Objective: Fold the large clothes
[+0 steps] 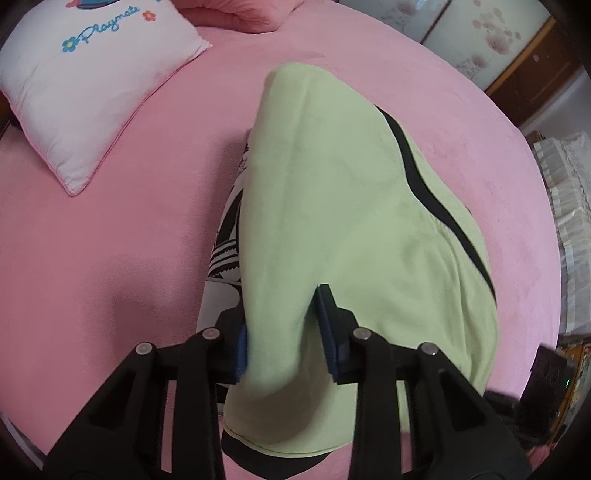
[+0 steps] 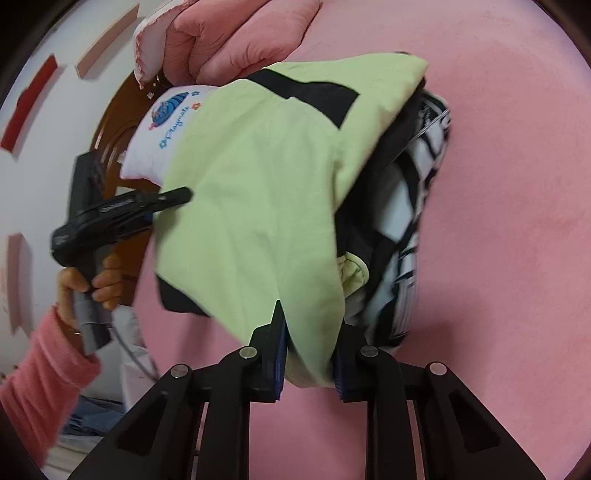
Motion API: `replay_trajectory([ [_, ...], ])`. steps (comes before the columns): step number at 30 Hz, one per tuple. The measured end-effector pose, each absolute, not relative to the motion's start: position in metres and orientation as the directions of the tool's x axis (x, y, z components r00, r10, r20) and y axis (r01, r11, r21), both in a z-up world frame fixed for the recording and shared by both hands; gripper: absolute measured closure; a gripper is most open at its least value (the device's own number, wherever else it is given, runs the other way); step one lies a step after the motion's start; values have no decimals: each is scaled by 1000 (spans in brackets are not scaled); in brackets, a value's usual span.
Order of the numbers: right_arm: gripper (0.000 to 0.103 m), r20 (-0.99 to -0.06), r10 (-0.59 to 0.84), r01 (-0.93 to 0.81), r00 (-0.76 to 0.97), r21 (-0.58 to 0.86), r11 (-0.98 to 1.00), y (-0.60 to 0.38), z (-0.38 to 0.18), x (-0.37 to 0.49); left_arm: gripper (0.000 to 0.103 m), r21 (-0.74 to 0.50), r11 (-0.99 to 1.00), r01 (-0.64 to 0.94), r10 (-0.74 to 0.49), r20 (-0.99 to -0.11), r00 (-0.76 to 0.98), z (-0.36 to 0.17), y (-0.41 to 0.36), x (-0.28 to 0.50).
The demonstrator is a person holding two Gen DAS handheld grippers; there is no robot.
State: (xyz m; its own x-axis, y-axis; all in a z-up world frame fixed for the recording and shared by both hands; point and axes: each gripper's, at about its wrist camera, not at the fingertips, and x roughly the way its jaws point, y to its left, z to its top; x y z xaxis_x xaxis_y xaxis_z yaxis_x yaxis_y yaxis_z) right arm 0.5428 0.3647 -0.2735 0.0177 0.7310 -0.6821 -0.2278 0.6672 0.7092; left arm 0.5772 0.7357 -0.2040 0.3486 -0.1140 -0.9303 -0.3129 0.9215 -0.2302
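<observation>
A light green garment with black trim and a black-and-white printed part lies folded on the pink bed. My left gripper is shut on a green fold of it near its front edge. In the right wrist view the same garment is lifted off the bed, its printed side hanging to the right. My right gripper is shut on a hanging green corner. The left gripper shows at the left there, gripping the garment's other edge.
A white pillow with "Playmate" lettering lies at the back left of the bed. A pink quilt is bunched at the head. A wardrobe and a lace-covered stand are at the right beyond the bed edge.
</observation>
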Motion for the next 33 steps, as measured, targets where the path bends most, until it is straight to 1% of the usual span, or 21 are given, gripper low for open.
replay_trajectory([
  [1, 85, -665, 746, -218, 19, 726, 652, 368, -272, 538, 77, -236, 913, -334, -111, -929, 352, -204, 742, 581],
  [2, 85, -669, 743, -227, 17, 721, 655, 371, -273, 534, 78, -235, 911, -340, -102, -925, 365, -210, 731, 581],
  [4, 85, -713, 701, -276, 23, 669, 690, 382, -277, 526, 78, -211, 914, -346, -68, -921, 383, -207, 728, 584],
  [7, 85, -768, 632, -331, 99, 574, 749, 389, -285, 524, 78, -148, 937, -315, -29, -935, 353, -218, 728, 598],
  [12, 84, -797, 594, -361, 107, 526, 770, 383, -284, 535, 77, -97, 964, -248, -6, -939, 345, -217, 713, 593],
  [14, 79, -808, 579, -361, 109, 510, 781, 377, -278, 539, 77, -71, 968, -240, 19, -936, 351, -210, 702, 587],
  [15, 72, -812, 571, -366, 116, 500, 785, 368, -273, 536, 77, -47, 970, -239, 44, -931, 361, -206, 697, 583],
  [16, 62, -818, 560, -370, 132, 484, 793, 360, -268, 533, 77, -14, 969, -245, 80, -926, 369, -202, 691, 578],
  [18, 55, -829, 528, -362, 187, 441, 821, 338, -259, 526, 77, 45, 959, -278, 153, -913, 379, -194, 683, 568],
  [20, 54, -835, 498, -336, 233, 412, 847, 312, -254, 519, 77, 54, 947, -316, 181, -905, 386, -184, 674, 557],
  [21, 52, -838, 488, -318, 243, 407, 857, 301, -253, 517, 77, 43, 939, -341, 184, -900, 395, -179, 669, 549],
  [22, 49, -846, 474, -284, 242, 406, 869, 282, -254, 511, 77, 21, 930, -366, 179, -897, 404, -175, 663, 542],
  [24, 44, -857, 461, -225, 231, 414, 882, 250, -257, 502, 77, -14, 914, -405, 177, -886, 428, -165, 644, 525],
  [27, 41, -855, 463, -151, 233, 439, 886, 186, -255, 468, 76, -2, 906, -423, 212, -864, 457, -151, 599, 496],
  [29, 32, -853, 455, -127, 256, 436, 891, 146, -247, 442, 75, -3, 904, -427, 223, -850, 478, -141, 558, 472],
  [30, 23, -854, 443, -114, 272, 428, 896, 125, -241, 426, 75, 5, 904, -428, 233, -845, 481, -139, 540, 461],
  [31, 18, -857, 432, -106, 279, 420, 901, 109, -235, 413, 74, 19, 899, -438, 251, -842, 478, -139, 515, 445],
  [33, 15, -864, 409, -105, 294, 396, 912, 72, -221, 382, 74, 14, 891, -454, 249, -851, 462, -138, 471, 413],
])
